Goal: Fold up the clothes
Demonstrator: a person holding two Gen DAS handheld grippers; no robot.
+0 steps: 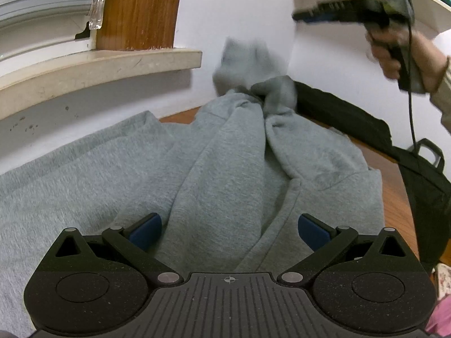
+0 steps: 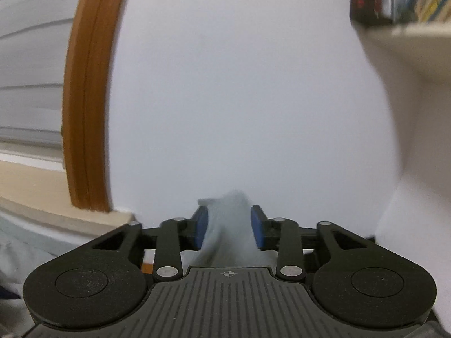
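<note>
Grey sweatshirt (image 1: 220, 174) is spread over the wooden table (image 1: 394, 194), bunched up at the far end by the white wall (image 1: 239, 8), window sill (image 1: 98, 64) off to the left. Left gripper (image 1: 229, 229) hovers over the near part, jaws wide apart, nothing pinched. Black bag (image 1: 366, 124) lies along the right side. Up top right, a hand (image 1: 394, 53) holds the right gripper (image 2: 229, 226); its own camera shows blurry grey fabric between the blue pads (image 2: 258, 228), can't tell if it's actually clamped.
</note>
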